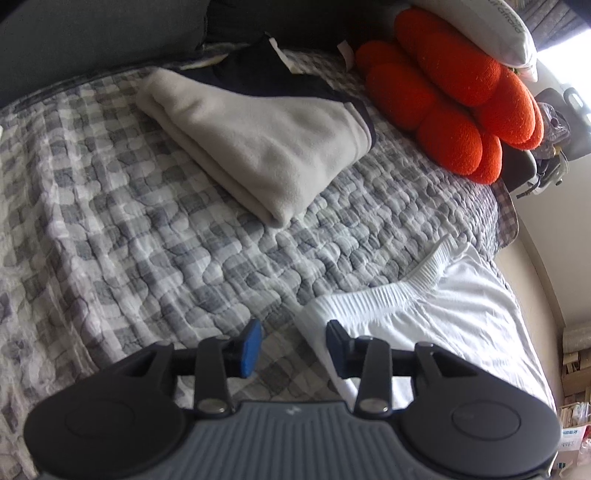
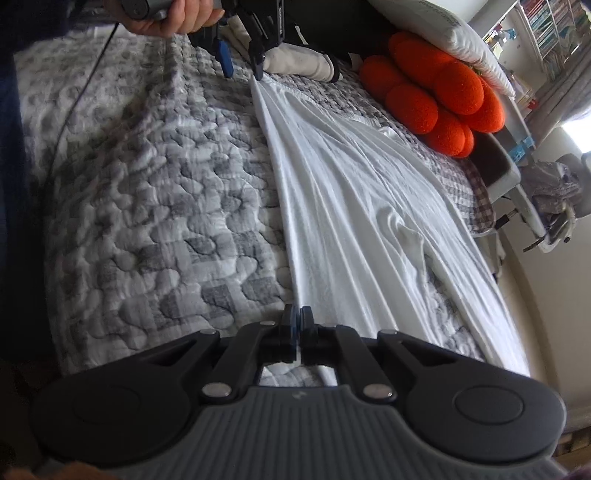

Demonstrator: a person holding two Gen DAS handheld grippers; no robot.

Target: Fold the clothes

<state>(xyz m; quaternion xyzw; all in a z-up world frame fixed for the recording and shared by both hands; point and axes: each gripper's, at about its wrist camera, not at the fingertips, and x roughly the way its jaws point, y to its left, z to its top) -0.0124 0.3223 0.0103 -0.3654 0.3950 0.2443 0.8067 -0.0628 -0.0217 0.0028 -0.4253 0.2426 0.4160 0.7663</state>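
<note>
Right wrist view: the right hand-held gripper [image 2: 296, 317] is clamped tight on one edge of a white garment [image 2: 351, 192] stretched along a bed, while the left hand-held gripper [image 2: 242, 70], held in a person's hand [image 2: 177, 18], hangs at the garment's far end with its fingers apart, one of them at the cloth's corner. From the left wrist view, the left hand-held gripper [image 1: 293, 341] stands open just beside the garment's ribbed white band [image 1: 373, 295], holding nothing.

The step looks like taking the far corner so the cloth can be drawn taut; doing it well would mean closing squarely on the ribbed edge, catching both layers, and matching the right side's tension so the long creases pull flat rather than bunch.

The bed wears a grey-and-white checked quilt [image 1: 147, 221], puckered and soft. A folded beige fleece [image 1: 266, 144] with dark trim already lies near the bedhead, beside an orange knot cushion [image 1: 454, 103] and a white pillow [image 1: 491, 29]. Shelves and window light fill the room's right side.
</note>
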